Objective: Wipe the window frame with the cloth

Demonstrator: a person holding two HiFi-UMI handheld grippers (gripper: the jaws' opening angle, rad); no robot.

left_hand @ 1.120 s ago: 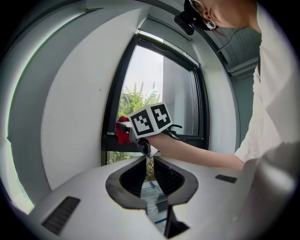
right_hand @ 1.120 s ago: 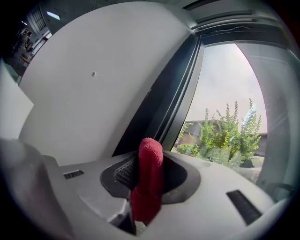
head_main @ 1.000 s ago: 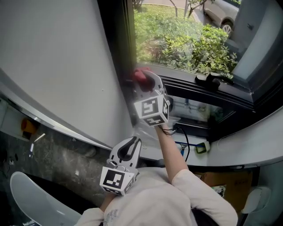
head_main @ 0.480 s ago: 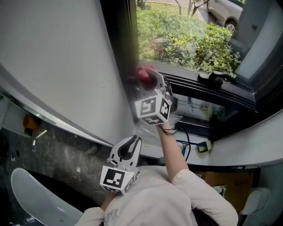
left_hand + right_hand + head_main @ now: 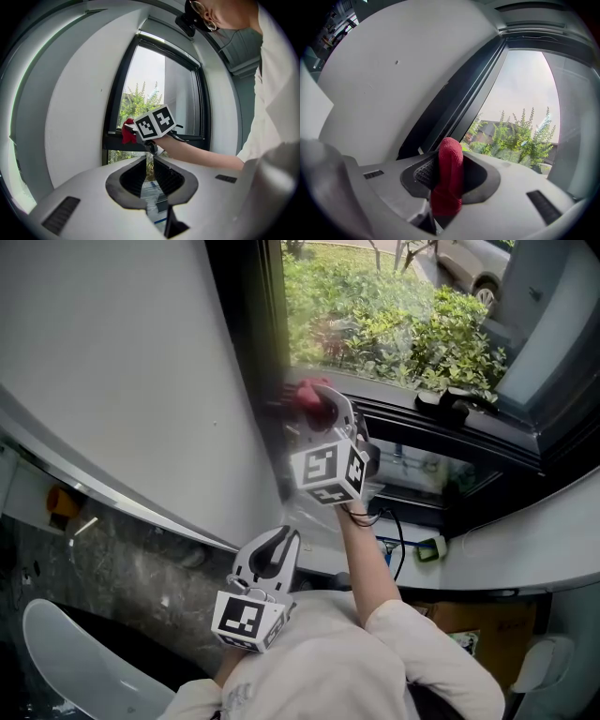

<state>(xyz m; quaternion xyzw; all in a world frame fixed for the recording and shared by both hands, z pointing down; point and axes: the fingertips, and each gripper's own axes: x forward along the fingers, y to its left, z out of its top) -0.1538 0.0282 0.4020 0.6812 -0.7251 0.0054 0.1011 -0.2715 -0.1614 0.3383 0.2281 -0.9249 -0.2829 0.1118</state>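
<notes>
Right gripper [image 5: 322, 412] fingers clamp cloth [image 5: 449, 173] lengthwise, toward window frame [image 5: 452, 105] (left gripper [image 5: 151, 161] fingers together).

a small greenish object [image 5: 429, 550] lies on the white sill [image 5: 525, 563].

Shells of left gripper [image 5: 279, 547] and right gripper [image 5: 320, 401]: light grey, moulded, with black ribbed pads [image 5: 423, 173] lining the jaws and dark slotted vents [image 5: 543, 206] either side. Each carries a white cube [image 5: 328, 470] with black square markers. Person wears a pale short-sleeved shirt [image 5: 356, 667]; dark bands [image 5: 357, 517] circle the right wrist.
</notes>
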